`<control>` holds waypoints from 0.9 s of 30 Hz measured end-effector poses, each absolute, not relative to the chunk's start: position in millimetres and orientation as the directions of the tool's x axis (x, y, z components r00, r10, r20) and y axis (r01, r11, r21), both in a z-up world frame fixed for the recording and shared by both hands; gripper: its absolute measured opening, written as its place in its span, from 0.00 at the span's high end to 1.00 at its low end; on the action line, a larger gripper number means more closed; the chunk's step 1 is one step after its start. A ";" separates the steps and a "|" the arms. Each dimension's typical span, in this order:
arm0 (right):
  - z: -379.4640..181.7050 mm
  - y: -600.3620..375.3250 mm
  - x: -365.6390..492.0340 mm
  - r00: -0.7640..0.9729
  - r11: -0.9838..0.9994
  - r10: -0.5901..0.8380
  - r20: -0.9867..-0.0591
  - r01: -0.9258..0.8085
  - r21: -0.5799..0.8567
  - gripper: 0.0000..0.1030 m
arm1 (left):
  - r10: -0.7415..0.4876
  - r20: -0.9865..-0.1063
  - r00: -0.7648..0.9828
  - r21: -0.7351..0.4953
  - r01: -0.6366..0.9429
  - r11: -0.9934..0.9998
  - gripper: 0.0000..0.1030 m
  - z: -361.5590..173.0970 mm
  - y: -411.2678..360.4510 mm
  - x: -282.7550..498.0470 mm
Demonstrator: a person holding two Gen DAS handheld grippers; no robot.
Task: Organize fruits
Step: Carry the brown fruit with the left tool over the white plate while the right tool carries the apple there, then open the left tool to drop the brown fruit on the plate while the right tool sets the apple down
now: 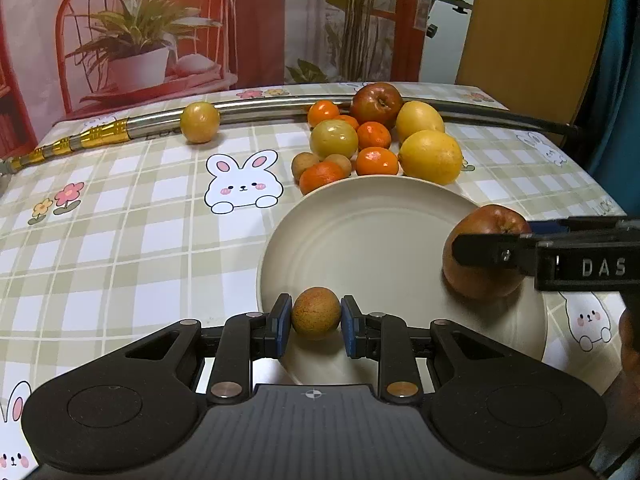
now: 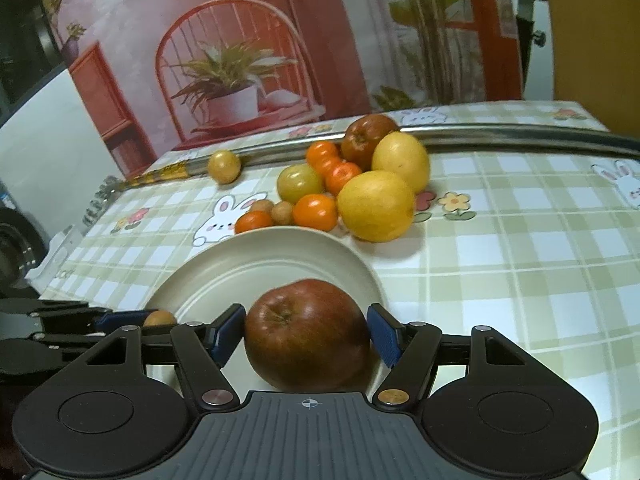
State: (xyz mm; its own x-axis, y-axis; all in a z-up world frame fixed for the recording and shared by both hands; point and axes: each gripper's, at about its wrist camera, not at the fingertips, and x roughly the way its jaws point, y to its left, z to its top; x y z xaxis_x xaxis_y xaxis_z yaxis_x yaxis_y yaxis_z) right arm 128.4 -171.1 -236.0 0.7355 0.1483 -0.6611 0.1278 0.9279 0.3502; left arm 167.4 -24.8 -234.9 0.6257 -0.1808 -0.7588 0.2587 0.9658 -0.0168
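Note:
My left gripper is shut on a small brown round fruit, held over the near rim of a cream plate. My right gripper is shut on a red apple, its blue pads pressed to both sides, low over the plate. From the left wrist view that apple sits at the plate's right side with a black finger across it. In the right wrist view, the left gripper's pad and small fruit show at the plate's left.
Beyond the plate lies a pile: a second red apple, two yellow lemons, several tangerines, a greenish fruit, two small brown fruits. A lone yellow fruit rests against a long metal rod.

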 end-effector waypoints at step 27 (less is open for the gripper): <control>-212.3 -157.1 108.8 0.789 0.956 0.085 -0.609 0.107 0.272 0.36 | -0.187 -0.688 0.702 -0.035 0.225 0.974 0.62 -216.9 -19.3 141.7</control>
State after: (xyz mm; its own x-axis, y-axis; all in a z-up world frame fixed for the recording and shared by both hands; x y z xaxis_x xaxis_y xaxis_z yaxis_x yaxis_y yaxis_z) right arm 108.8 -157.1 -212.3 0.7886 0.0849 -0.6091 0.1070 0.9563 0.2720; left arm 141.7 -19.3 -216.9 0.7016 -0.1871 -0.6876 0.2250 0.9737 -0.0354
